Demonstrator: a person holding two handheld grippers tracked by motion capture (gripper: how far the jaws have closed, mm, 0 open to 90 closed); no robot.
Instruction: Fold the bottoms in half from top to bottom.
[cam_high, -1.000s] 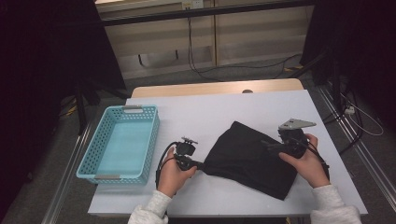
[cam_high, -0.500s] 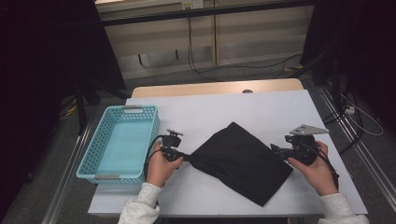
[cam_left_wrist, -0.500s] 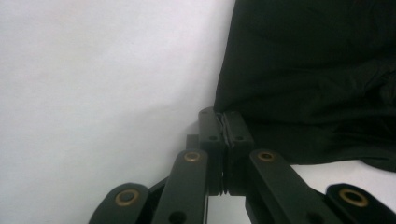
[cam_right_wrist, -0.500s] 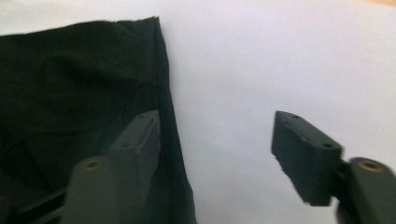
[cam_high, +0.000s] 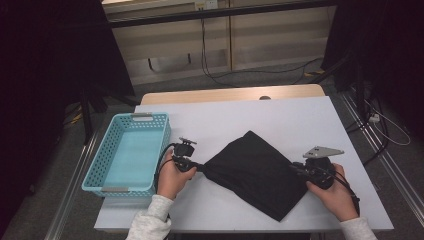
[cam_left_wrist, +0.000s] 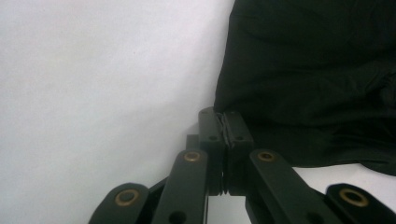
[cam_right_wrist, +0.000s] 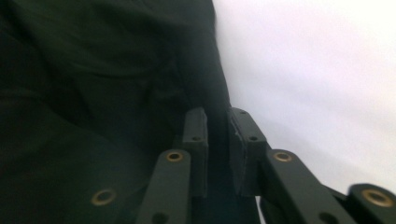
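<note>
Left gripper (cam_left_wrist: 225, 122) first: its jaws are pressed together on the pointed corner of the black cloth (cam_left_wrist: 308, 70), a thin fold of fabric pinched between the flat pads. The jaw links are matte black plastic with small brass-coloured rivets. No writing or label can be read on them.

Over to the right gripper (cam_right_wrist: 218, 122): its jaws have just been closing, and there is a narrow gap between the pads with the cloth's edge lying in it. Whether the pads bite yet, I cannot tell; the picture is soft and dark there.

From the high view, the cloth (cam_high: 255, 172) lies flat on the white table (cam_high: 280, 117), spread like a rough diamond, matte and slightly creased, stretched between the two grippers. The left gripper (cam_high: 196, 166) holds its left corner, the right gripper (cam_high: 298, 170) sits at its right edge under a grey three-cornered plate. Each sits in a hand, with light sleeves coming in from below.

Just left of the left hand stands a basket (cam_high: 95, 172), light blue plastic, rectangular, with perforated lattice walls and a smooth bottom. It carries no lettering that I can make out.
</note>
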